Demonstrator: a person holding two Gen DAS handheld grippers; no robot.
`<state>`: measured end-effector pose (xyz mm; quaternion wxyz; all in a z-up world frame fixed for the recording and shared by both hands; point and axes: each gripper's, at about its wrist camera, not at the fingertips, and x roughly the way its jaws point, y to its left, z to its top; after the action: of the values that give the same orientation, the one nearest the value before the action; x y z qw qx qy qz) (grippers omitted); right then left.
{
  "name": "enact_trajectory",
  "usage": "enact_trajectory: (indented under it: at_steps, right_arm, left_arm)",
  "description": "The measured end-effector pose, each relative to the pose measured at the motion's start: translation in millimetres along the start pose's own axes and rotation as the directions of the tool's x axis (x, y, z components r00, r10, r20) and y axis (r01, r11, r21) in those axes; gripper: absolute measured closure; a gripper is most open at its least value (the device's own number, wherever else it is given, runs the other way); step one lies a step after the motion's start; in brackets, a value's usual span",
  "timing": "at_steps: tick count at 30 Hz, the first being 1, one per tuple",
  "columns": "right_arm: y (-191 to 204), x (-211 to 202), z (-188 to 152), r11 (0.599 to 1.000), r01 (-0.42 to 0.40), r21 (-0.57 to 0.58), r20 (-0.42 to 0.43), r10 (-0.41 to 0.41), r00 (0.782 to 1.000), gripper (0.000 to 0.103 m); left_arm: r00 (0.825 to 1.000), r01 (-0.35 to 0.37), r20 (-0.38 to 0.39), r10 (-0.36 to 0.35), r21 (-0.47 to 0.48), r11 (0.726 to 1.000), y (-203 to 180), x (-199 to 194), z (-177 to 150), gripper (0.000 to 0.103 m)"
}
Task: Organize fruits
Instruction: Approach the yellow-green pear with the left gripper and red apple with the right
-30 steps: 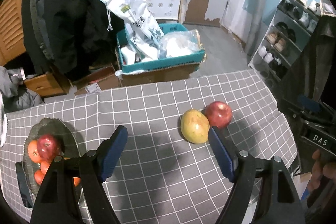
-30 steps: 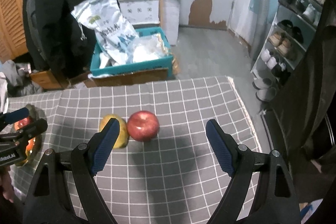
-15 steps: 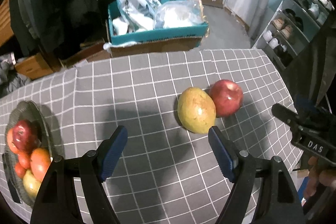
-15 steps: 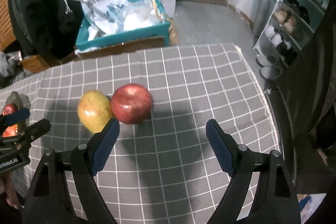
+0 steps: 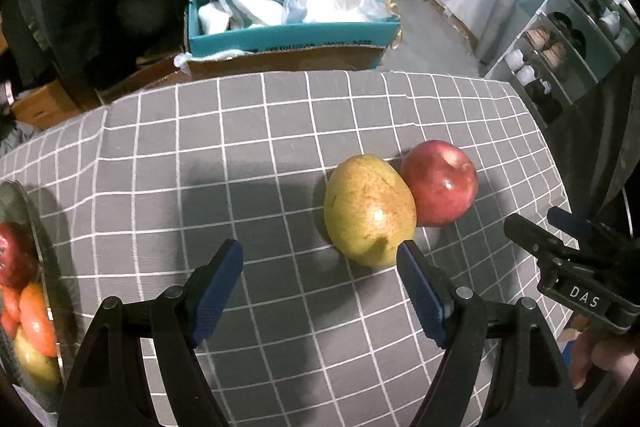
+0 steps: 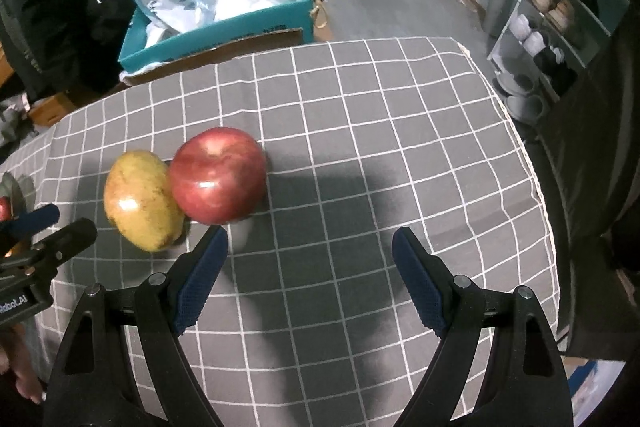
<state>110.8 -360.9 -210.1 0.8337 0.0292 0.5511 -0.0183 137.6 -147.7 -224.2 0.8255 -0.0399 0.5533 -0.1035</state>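
Fruit: we see a yellow pear (image 5: 368, 211) touching a red apple (image 5: 440, 183) on the checked bench (image 5: 240, 155).
Left tongs (image 5: 320, 287): spread wide, empty, right tip just beside the pear.
Right tongs (image 6: 310, 275): spread, empty, left tip just below the apple.
Plate (image 5: 20, 195): fruit piled, far left of the pear.

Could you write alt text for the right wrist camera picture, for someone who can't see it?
A red apple and a yellow-green pear lie touching on a grey checked tablecloth, just ahead of the open right gripper, whose left blue pad is nearest the apple. The left gripper pokes in at the left edge.
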Motion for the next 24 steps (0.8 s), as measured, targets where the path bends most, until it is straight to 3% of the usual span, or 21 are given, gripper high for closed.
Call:
enact_trajectory:
  at_steps: [24]
  right_arm:
    - [-7,20,21,1.000,-0.003,0.024,-0.016,0.003,1.000,0.019]
  left_arm:
    - [0.994,0.097,-0.051,-0.099,-0.029,0.995,-14,51,21,0.021]
